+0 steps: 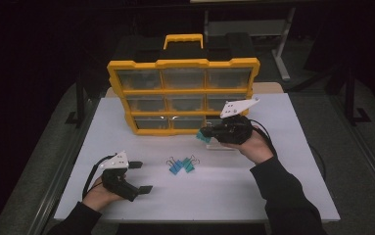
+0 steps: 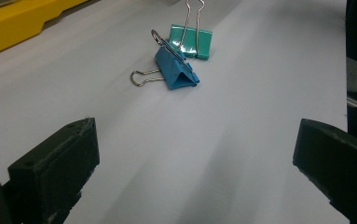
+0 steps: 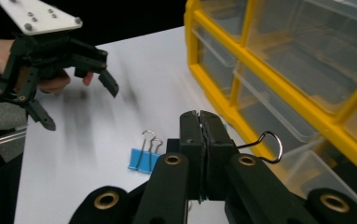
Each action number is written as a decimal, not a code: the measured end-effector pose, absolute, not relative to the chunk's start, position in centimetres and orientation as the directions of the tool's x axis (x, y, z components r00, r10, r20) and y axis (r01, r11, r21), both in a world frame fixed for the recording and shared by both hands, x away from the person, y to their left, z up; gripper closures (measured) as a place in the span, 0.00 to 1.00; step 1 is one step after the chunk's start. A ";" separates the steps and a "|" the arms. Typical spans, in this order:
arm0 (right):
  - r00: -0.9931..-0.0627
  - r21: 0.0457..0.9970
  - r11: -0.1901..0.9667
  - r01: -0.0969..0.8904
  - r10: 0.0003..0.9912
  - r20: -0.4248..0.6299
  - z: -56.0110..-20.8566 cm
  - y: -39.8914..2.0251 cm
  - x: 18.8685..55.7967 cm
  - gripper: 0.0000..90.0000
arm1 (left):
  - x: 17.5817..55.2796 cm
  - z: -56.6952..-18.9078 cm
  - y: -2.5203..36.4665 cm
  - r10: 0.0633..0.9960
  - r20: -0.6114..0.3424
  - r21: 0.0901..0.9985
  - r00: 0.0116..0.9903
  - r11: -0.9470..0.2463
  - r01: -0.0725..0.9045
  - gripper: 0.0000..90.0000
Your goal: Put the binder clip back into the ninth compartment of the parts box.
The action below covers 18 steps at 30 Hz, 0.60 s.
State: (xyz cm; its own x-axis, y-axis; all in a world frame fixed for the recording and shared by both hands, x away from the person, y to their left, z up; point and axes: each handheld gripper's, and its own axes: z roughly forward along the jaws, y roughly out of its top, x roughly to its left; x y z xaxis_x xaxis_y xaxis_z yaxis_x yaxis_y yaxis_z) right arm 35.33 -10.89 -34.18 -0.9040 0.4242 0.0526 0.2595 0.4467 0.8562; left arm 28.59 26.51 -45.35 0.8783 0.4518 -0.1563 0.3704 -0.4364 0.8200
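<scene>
On the white desk (image 1: 273, 196) the right tongs (image 1: 207, 135) sit a little right of the middle, at about 2 o'clock from the two loose clips, with their jaws pressed together on a teal binder clip (image 1: 204, 136) held up in front of the bottom row of the yellow drawer cabinet (image 1: 182, 63). In the right gripper view the jaws meet flat, and one wire loop of the clip (image 3: 271, 145) sticks out to their right, toward the clear drawers. A clear drawer (image 1: 222, 145) stands pulled out on the desk just below the right tongs. Near the desk's centre lie a blue binder clip (image 1: 175, 167) and a green binder clip (image 1: 189, 164), touching or nearly so, the green one at 2 o'clock of the blue. The left tongs (image 1: 141, 176) rest at about 8 o'clock from that pair, jaws spread wide with nothing between them, pointing toward the clips.
</scene>
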 end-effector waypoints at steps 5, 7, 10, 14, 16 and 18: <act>-0.888 0.863 0.427 0.271 0.457 0.052 -34.0 -11.9 35.8 0.97 | 28.6 -45.3 26.5 0.452 -0.155 0.821 0.878 -0.436 0.369 0.00; -0.884 0.863 0.424 0.273 0.464 0.051 -34.0 -12.1 35.9 0.97 | 28.6 -45.4 26.5 0.452 -0.157 0.820 0.878 -0.436 0.371 0.00; -0.862 0.865 0.410 0.289 0.505 0.049 -34.1 -13.2 36.3 0.97 | 28.6 -45.3 26.5 0.454 -0.158 0.820 0.877 -0.434 0.372 0.00; -0.838 0.865 0.398 0.305 0.544 0.045 -34.2 -14.4 36.7 0.97 | 28.6 -45.3 26.5 0.455 -0.156 0.821 0.877 -0.434 0.372 0.00; -0.829 0.864 0.393 0.314 0.557 0.048 -34.3 -14.8 36.9 0.97 | 28.6 -45.3 26.5 0.455 -0.156 0.821 0.877 -0.434 0.371 0.00; -0.815 0.864 0.385 0.324 0.578 0.048 -34.6 -15.4 37.1 0.97 | 28.6 -45.3 26.5 0.455 -0.154 0.821 0.877 -0.435 0.370 0.00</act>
